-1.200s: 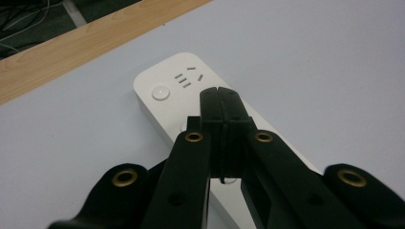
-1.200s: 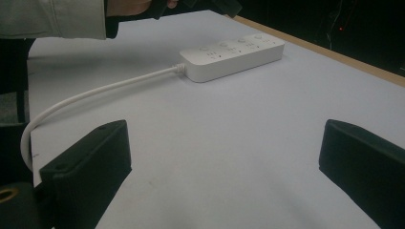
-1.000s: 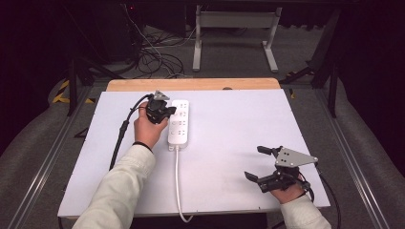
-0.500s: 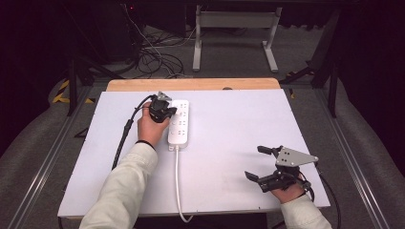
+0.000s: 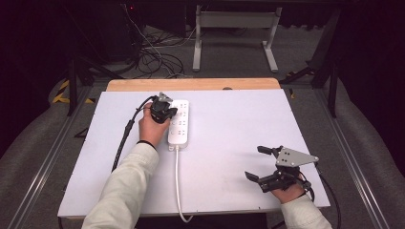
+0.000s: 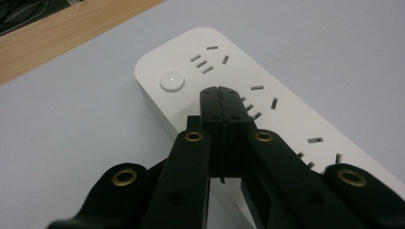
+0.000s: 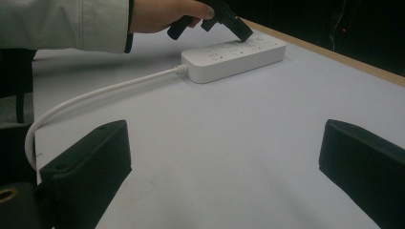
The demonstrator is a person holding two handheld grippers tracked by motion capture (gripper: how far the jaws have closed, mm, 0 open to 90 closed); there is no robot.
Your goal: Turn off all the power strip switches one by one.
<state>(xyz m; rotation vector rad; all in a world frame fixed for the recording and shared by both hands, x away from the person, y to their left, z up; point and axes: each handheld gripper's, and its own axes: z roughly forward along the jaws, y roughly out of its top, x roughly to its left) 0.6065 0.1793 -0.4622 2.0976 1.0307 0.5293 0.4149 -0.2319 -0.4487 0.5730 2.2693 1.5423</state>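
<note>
A white power strip (image 5: 179, 123) lies lengthwise left of the table's middle, its white cord (image 5: 178, 181) running off the near edge. My left gripper (image 5: 171, 112) is shut with nothing in it, tips together just over the strip's far end. In the left gripper view the closed tips (image 6: 221, 93) sit over the sockets, just short of the round switch button (image 6: 172, 81). My right gripper (image 5: 258, 163) stands open near the table's front right, jaws wide apart and empty. The right gripper view looks across to the strip (image 7: 234, 56) and the left gripper (image 7: 243, 32).
The white table top (image 5: 239, 124) has a wooden strip (image 5: 191, 84) along its far edge. A black cable (image 5: 125, 136) trails from the left gripper down the table's left side. A metal stand (image 5: 234, 33) and loose cables (image 5: 153, 52) lie on the floor beyond.
</note>
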